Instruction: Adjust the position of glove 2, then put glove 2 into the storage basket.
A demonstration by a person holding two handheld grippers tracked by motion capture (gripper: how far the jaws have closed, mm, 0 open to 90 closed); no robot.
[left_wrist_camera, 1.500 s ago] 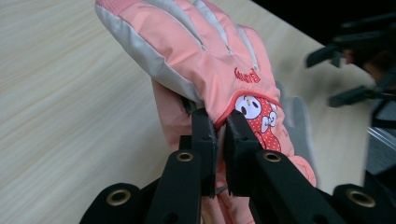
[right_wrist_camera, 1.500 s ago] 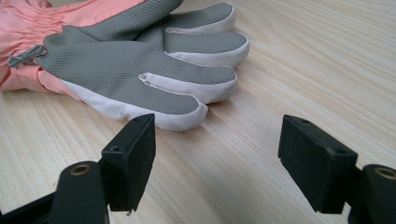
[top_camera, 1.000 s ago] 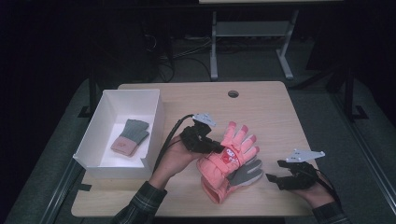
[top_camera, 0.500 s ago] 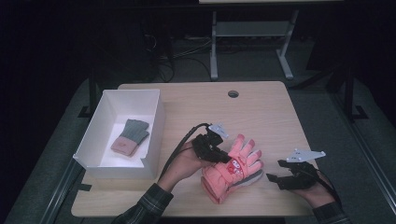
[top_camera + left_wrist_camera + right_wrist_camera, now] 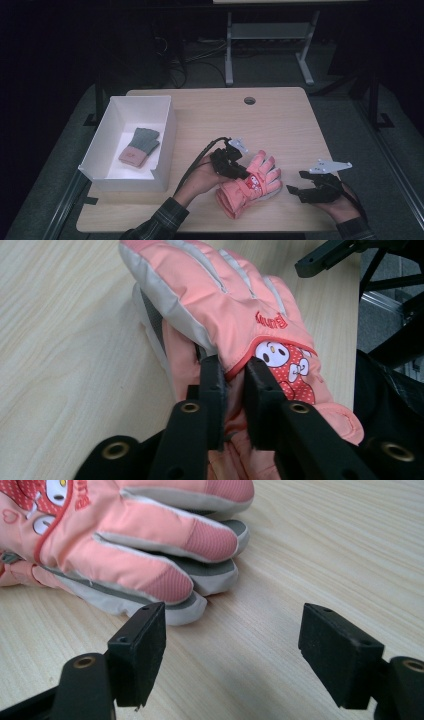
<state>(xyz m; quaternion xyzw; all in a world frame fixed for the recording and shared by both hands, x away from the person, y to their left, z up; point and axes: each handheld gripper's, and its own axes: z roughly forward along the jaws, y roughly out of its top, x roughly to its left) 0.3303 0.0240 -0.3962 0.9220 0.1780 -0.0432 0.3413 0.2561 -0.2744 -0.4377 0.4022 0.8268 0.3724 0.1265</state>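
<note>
A pair of pink padded gloves (image 5: 252,186) lies stacked near the table's front edge, fingers pointing right and away. My left gripper (image 5: 243,174) is shut on the side edge of the top pink glove (image 5: 225,300), beside its cartoon patch; its jaws (image 5: 232,376) pinch the fabric. My right gripper (image 5: 296,183) rests open on the table just right of the gloves. Between its jaws (image 5: 232,645) is only bare wood, and the glove fingertips (image 5: 150,555) lie just beyond its left jaw.
A white open box (image 5: 167,135) stands at the left of the table (image 5: 280,125), holding a small grey and pink mitten (image 5: 139,146). A round cable hole (image 5: 249,100) is near the far edge. Dark floor and a metal stand lie beyond.
My left gripper has moved right and toward the front edge, dragging the top pink glove with it. The right gripper has stayed where it was.
</note>
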